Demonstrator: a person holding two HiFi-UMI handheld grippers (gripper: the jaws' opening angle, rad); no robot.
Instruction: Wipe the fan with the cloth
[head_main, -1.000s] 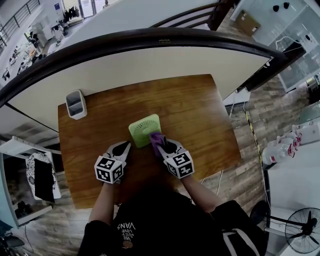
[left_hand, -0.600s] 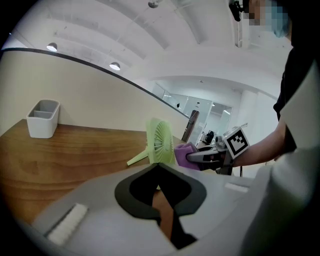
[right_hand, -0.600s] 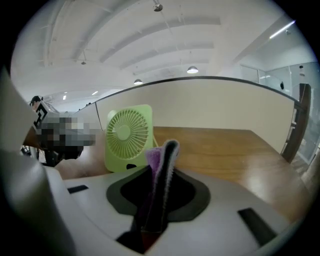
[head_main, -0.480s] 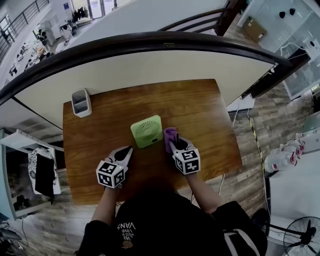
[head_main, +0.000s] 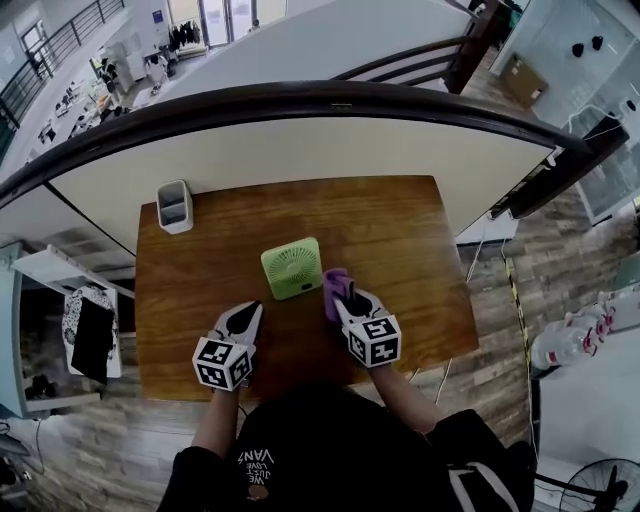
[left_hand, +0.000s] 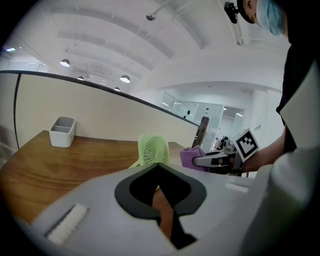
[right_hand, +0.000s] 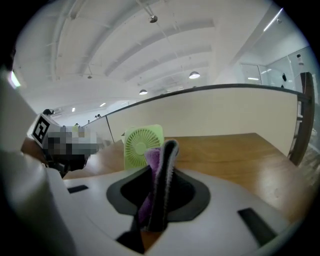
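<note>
A grey holder (head_main: 175, 206) sits far left on the wooden surface (head_main: 400, 230). The left claw (head_main: 249, 309) is closed and empty, near the front left corner of the green fan (head_main: 292, 268), which stands upright mid-surface. Just beside it on the right, the right claw (head_main: 337, 297) grips the purple cloth (head_main: 336, 282).

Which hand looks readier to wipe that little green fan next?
Right. The right hand-held gripper is shut on the purple cloth beside the fan; the left hand-held gripper is shut and empty.
</note>
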